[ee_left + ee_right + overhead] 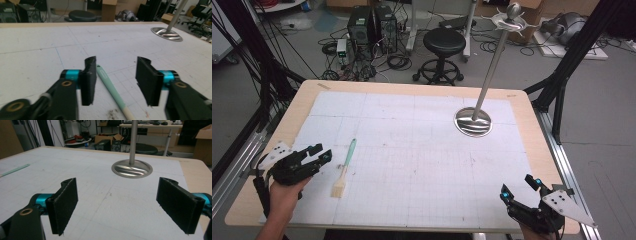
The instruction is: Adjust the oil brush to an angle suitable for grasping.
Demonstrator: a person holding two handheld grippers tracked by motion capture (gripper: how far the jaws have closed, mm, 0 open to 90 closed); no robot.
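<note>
The brush (344, 169) lies flat at 8 o'clock on the mat, its green handle between the spread jaws of the left gripper (321, 151), apparently lined up for a grasp, while the right gripper (518, 187) waits at 5 o'clock, also spread, holding nothing.

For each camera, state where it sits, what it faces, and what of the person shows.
High view: above the person's side, looking down on the table; both forearms, left hand-held gripper, right hand-held gripper.
Left gripper view: rides the left hand-held gripper, facing the brush.
Right gripper view: rides the right hand-held gripper, facing the metal stand.
All share brush and stand.
</note>
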